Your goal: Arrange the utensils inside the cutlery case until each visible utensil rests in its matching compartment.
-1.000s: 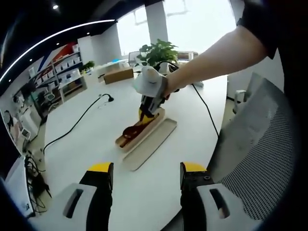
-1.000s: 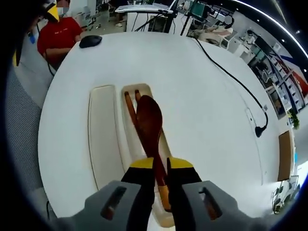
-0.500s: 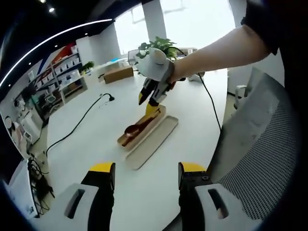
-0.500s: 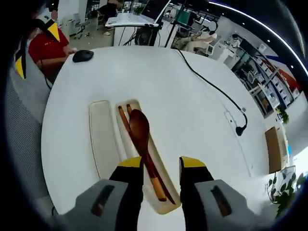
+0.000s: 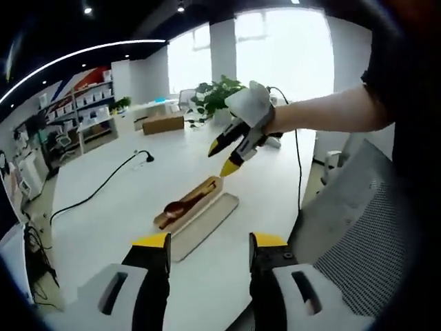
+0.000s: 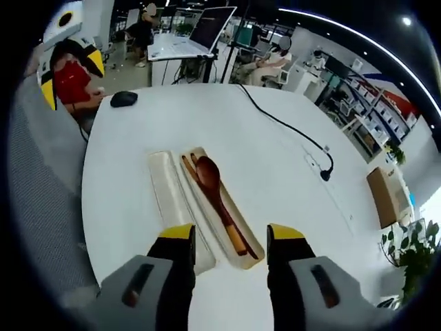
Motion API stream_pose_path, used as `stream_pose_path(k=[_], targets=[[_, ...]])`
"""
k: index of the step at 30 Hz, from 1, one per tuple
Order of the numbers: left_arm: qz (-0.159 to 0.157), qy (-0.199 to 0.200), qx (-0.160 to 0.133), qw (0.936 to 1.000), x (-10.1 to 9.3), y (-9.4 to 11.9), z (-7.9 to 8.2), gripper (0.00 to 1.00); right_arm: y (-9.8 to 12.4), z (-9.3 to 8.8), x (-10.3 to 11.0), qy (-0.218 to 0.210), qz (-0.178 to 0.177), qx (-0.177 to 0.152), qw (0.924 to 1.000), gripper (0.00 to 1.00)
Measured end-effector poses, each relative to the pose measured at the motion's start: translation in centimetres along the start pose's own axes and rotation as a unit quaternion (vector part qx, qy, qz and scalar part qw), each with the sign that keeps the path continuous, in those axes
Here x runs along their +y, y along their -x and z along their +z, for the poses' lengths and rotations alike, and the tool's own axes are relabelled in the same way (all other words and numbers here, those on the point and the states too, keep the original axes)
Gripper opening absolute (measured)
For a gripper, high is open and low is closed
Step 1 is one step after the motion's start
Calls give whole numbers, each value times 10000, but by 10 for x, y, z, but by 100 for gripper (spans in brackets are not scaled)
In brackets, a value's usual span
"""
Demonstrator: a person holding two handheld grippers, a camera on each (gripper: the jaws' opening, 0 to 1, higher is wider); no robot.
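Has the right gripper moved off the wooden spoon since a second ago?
Yes. The right gripper has let go and risen away from the cutlery case; the wooden spoon lies in the case, jaws open above it.

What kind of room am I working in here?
Most likely an open-plan office or lab. The case sits on a big white table with a power cable across it; a monitor stands on a desk behind, and shelving lines the wall.
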State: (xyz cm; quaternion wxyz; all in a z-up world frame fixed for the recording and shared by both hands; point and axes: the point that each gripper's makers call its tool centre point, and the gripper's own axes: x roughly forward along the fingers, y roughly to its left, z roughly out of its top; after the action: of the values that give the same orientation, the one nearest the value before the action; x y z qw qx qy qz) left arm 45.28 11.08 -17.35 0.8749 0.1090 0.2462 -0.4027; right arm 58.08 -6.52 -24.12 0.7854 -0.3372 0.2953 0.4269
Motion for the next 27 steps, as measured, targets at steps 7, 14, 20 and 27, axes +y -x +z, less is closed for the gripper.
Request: stream_pose_path(k=[7, 14, 20, 27], targets=[[212, -242, 126, 9994, 28, 14, -7, 48, 30, -9, 11, -71, -78, -81, 9999, 44], [283, -495, 263, 9980, 42, 22, -13, 56, 50, -16, 27, -85, -83, -65, 9999, 43], [94, -870, 549, 9946, 49, 12, -35, 66, 55, -29, 46, 19, 52, 91, 9999, 44], [-152, -1206, 662, 9904, 55, -3, -46, 70, 47, -41, 67, 191, 366, 183, 9990, 48]])
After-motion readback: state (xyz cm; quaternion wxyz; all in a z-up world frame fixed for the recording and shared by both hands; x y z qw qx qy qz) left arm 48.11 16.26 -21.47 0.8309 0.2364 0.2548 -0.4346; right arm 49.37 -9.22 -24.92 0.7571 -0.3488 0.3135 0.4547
